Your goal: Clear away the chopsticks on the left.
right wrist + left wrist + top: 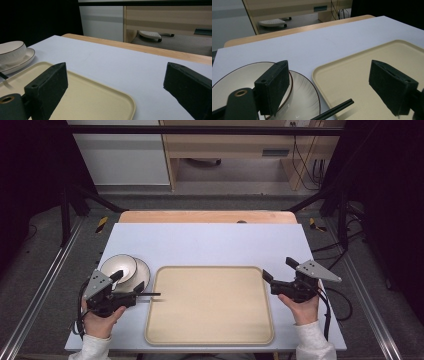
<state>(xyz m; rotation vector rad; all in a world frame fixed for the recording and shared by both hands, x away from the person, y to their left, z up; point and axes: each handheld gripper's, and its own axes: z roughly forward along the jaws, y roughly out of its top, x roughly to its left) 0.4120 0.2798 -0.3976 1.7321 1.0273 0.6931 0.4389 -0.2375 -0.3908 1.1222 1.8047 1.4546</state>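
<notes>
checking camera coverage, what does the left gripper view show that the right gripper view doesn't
Left gripper view alone: the chopsticks' tips lying over the tray's edge, with the open left claw above them. Right gripper view alone: the bowl from the side, standing on the plate, and the open right claw. Both: beige tray, white table.

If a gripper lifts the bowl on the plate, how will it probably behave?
The bowl looks like glazed ceramic, so probably stiff, rather heavy and breakable. Its glossy surface may slip between flat jaws. It sits loose on the plate, so a sideways push would likely slide it or drag the plate along.
</notes>
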